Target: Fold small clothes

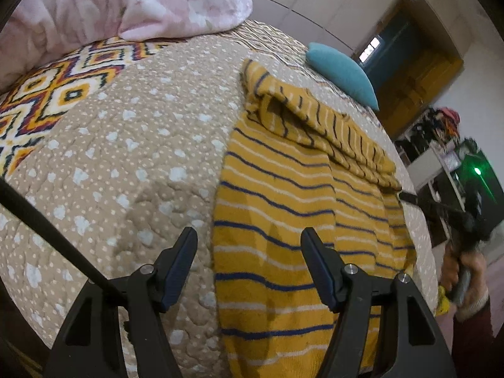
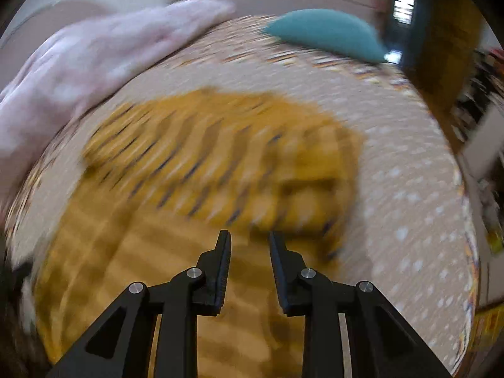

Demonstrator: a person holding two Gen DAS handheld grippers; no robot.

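Mustard striped garment partly folded on the bed, both claws released.

At the left, the left claw point(image 1: 249, 252) hovers with its jaws spread wide and nothing between them, straddling the near left edge of the striped garment point(image 1: 277, 208), which lies flat on the dotted quilt point(image 1: 126, 145) toward the bed's right edge. One flap point(image 1: 330, 132) is already turned over across the garment's far part, so a first fold looks done; the long lower part is still unfolded, and more folds seem left. Further right, the right claw point(image 2: 249, 252) hangs over the same garment point(image 2: 220, 157) in a blurred view, jaws narrowly parted and gripping nothing. A teal cushion point(image 1: 343, 72) sits near the bed's far right corner.
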